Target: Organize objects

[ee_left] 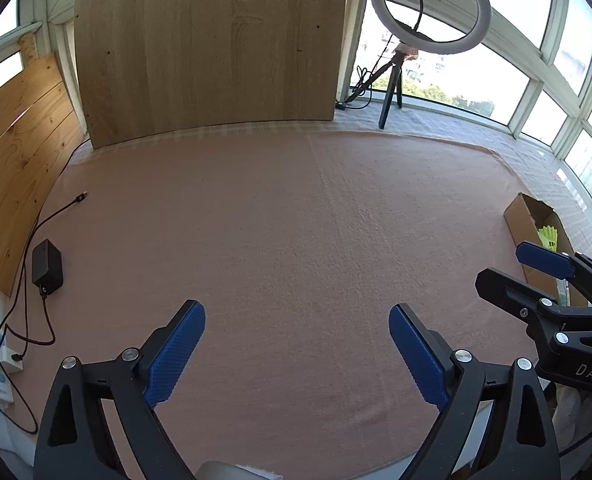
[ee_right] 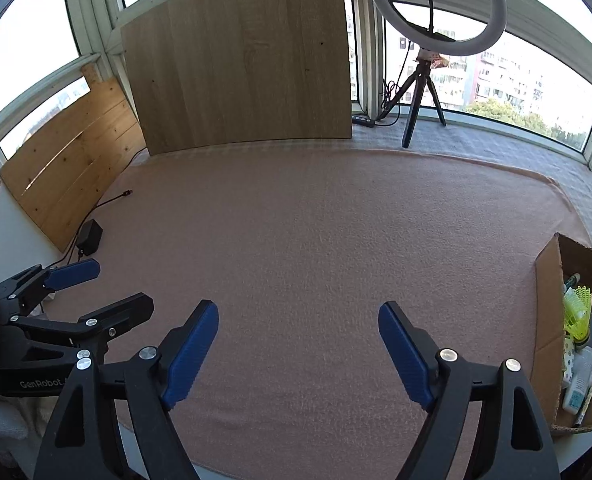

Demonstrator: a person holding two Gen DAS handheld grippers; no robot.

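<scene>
An open cardboard box (ee_right: 548, 320) lies at the right edge of the pink mat (ee_right: 316, 220). It holds a yellow shuttlecock (ee_right: 578, 312), a white bottle (ee_right: 580, 380) and a few smaller items that I cannot make out. In the left wrist view the box (ee_left: 524, 216) and shuttlecock (ee_left: 548, 236) show at far right. My right gripper (ee_right: 299, 310) is open over bare mat, left of the box. My left gripper (ee_left: 296, 312) is open too, with nothing between its fingers. The two grippers sit side by side: right gripper (ee_left: 508, 264), left gripper (ee_right: 116, 284).
A black power adapter (ee_left: 47, 266) with a loose cable (ee_left: 62, 212) lies at the mat's left edge, near a white power strip (ee_left: 0, 360). Wooden boards (ee_left: 212, 48) lean at the back and left. A ring light on a tripod (ee_left: 430, 8) stands back right.
</scene>
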